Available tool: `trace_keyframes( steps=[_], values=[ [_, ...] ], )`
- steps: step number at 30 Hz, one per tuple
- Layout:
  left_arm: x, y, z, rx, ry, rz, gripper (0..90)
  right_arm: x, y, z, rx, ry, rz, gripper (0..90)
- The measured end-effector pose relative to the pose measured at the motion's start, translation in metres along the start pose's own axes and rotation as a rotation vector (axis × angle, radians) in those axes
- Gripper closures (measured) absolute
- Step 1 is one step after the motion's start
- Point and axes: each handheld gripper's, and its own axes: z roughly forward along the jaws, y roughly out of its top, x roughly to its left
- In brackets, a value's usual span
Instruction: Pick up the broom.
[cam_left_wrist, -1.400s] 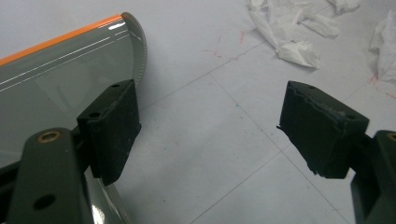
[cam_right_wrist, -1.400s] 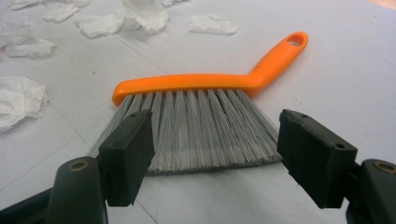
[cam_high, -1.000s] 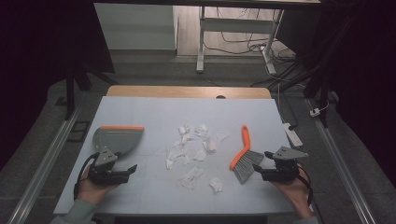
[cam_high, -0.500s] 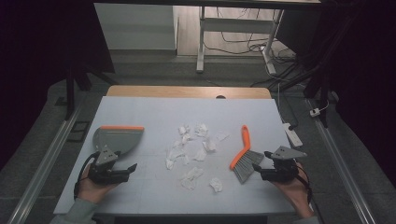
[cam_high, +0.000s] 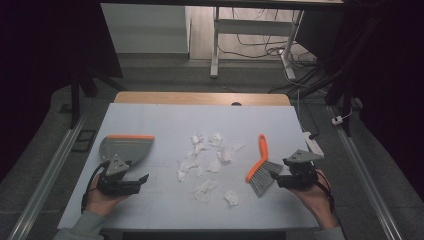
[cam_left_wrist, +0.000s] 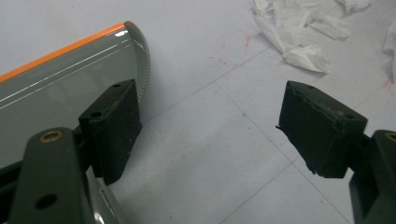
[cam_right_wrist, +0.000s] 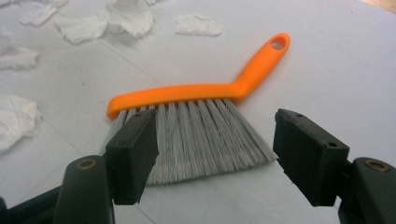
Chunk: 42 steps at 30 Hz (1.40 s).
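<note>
An orange-handled hand brush (cam_high: 260, 161) with grey bristles lies flat on the white table, right of centre. My right gripper (cam_high: 278, 180) hovers just right of the bristles. In the right gripper view the brush (cam_right_wrist: 201, 93) lies just beyond the right gripper (cam_right_wrist: 217, 147). Its jaws stand wide and have just been closing slightly, with nothing pressed between them. A grey dustpan (cam_high: 125, 147) with an orange lip rests at the left. My left gripper (cam_high: 143, 180) sits just in front of it, open. The left gripper view shows the dustpan (cam_left_wrist: 60, 79) behind the left jaw, with nothing between the jaws of the left gripper (cam_left_wrist: 210, 133).
Several crumpled white tissue scraps (cam_high: 206, 161) lie scattered in the table's middle, between dustpan and brush. The white table top (cam_high: 165, 117) has a wooden strip along its far edge. Metal rails run along both sides on the floor.
The right gripper has lifted a little beside the brush bristles. The left gripper, the dustpan, the brush and the scraps have stayed where they were.
</note>
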Motion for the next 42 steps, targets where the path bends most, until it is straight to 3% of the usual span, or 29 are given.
trace_keyframes(
  steps=[4, 9, 15, 22, 33, 42],
  values=[
    [-0.001, 0.002, 0.002, 0.007, 0.001, 0.005, 21.8, -0.001, 0.015, 0.001, 0.035, 0.010, 0.018, 31.3],
    [0.000, 0.001, 0.002, 0.017, 0.012, 0.002, 21.8, -0.002, 0.033, 0.003, 0.085, -0.010, 0.039, 32.6],
    [-0.001, 0.000, 0.000, 0.011, 0.019, 0.006, 21.8, 0.001, 0.069, 0.012, 0.183, -0.015, 0.059, 33.5],
    [-0.001, -0.003, -0.001, 0.005, 0.020, 0.012, 21.8, -0.002, 0.097, 0.031, 0.273, -0.035, 0.129, 34.0],
    [-0.003, -0.005, -0.002, 0.004, 0.016, 0.018, 21.7, -0.017, 0.108, 0.072, 0.465, -0.107, 0.191, 33.7],
    [-0.003, -0.005, -0.001, 0.006, 0.011, 0.026, 21.5, -0.037, 0.100, 0.101, 0.544, -0.119, 0.288, 32.8]
  ],
)
